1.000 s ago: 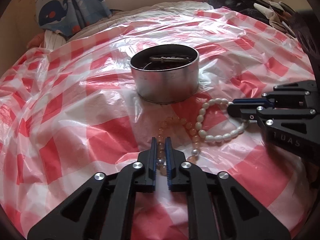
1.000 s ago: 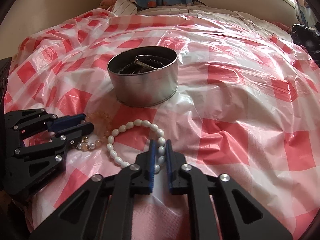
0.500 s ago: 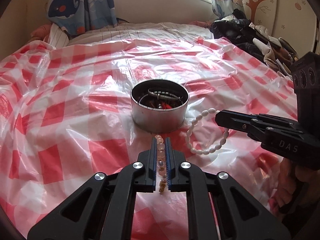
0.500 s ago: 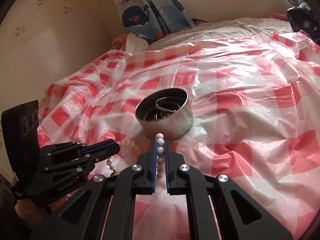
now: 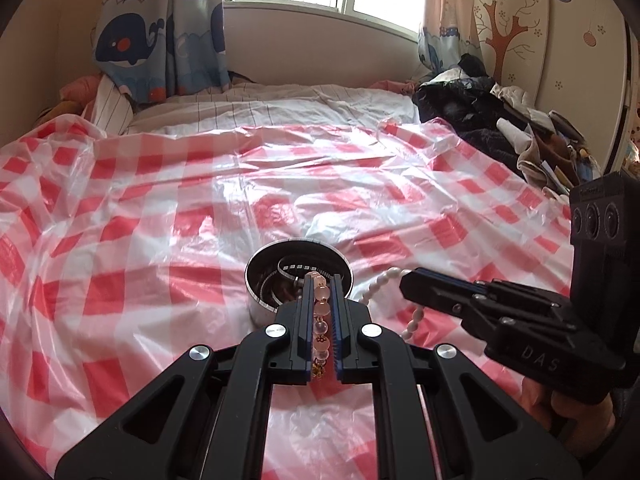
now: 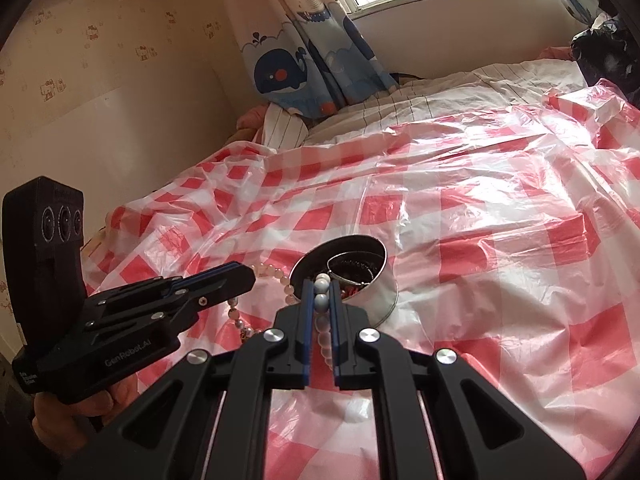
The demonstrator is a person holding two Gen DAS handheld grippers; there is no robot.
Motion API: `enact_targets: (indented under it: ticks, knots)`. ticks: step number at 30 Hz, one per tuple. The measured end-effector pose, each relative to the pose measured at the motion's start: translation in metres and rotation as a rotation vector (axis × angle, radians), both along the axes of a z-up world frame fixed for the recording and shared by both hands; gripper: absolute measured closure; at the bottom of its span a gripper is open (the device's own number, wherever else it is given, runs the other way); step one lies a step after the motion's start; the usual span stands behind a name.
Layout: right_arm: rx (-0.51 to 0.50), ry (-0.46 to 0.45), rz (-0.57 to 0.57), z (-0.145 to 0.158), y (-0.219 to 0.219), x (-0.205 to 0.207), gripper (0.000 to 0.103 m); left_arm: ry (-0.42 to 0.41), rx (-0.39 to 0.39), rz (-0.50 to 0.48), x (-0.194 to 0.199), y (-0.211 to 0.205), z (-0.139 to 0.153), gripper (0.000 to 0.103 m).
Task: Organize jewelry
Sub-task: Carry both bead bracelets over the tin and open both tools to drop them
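A round metal tin (image 5: 264, 276) with several jewelry pieces inside stands on the red-and-white checked plastic sheet (image 5: 160, 208); it also shows in the right wrist view (image 6: 376, 292). My left gripper (image 5: 322, 280) is shut on a pink bead bracelet (image 5: 322, 308) and holds it above the tin's near rim. My right gripper (image 6: 321, 284) is shut on a white pearl bracelet (image 6: 322, 302), also raised just before the tin. The pearl bracelet hangs from the right gripper in the left wrist view (image 5: 380, 280). The pink bracelet dangles from the left gripper in the right wrist view (image 6: 272, 272).
The sheet covers a bed. A pile of dark clothes and bags (image 5: 500, 128) lies at the far right. Whale-print curtains (image 5: 160, 40) and a window are at the back, with a wall on the left (image 6: 100, 100).
Both grippers have lifted their bracelets off the sheet and risen, coming in over the tin's near side. The bracelets now hang in the air.
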State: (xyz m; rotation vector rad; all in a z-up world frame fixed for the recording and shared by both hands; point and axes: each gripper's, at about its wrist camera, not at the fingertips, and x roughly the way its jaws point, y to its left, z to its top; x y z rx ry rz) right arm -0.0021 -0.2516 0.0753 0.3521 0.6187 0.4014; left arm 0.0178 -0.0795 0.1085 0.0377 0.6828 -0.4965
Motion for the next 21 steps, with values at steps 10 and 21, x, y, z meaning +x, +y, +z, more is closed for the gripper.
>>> enact_targets:
  ticks: [10,21]
  knots:
    - [0.009,-0.027,0.006,0.014,0.002,0.027,0.095,0.006,-0.101,0.032,0.043,-0.006,0.002,0.096]
    - [0.023,-0.002,0.053,0.012,0.020,0.066,0.095,0.114,-0.031,0.150,0.073,0.028,-0.045,0.088]
